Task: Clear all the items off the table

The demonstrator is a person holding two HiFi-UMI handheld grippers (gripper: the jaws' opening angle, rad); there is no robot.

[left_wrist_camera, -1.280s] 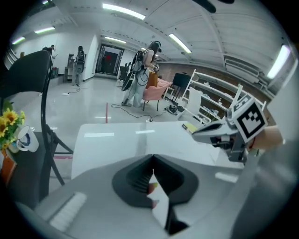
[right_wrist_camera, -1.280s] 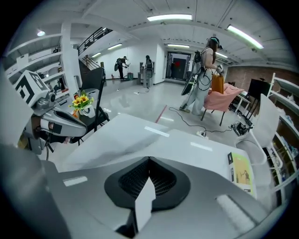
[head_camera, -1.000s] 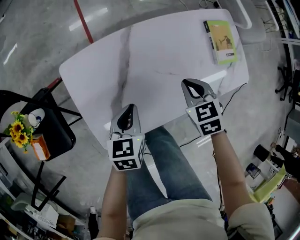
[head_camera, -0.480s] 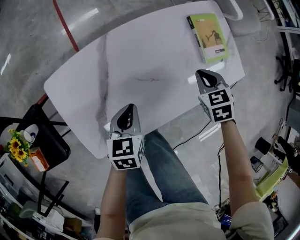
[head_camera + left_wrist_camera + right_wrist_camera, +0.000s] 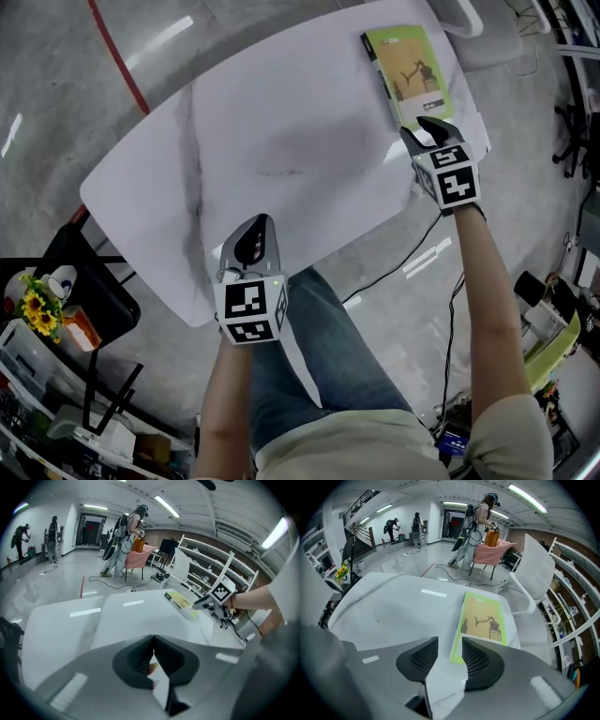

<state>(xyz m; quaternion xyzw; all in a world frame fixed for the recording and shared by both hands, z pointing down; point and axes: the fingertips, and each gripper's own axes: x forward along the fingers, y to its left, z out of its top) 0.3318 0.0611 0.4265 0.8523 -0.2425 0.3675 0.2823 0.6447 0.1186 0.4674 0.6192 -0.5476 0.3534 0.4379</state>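
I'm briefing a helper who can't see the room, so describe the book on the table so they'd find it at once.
Find the big white table with a grey vein, then its far right corner beside the white chair. The book lies flat there, cover up: lime-green border round a tan picture, the only thing on the tabletop.

Bright ceiling strip lights (image 5: pixel 528 498), floor (image 5: pixel 56 94) glare, fisheye-dark edges.
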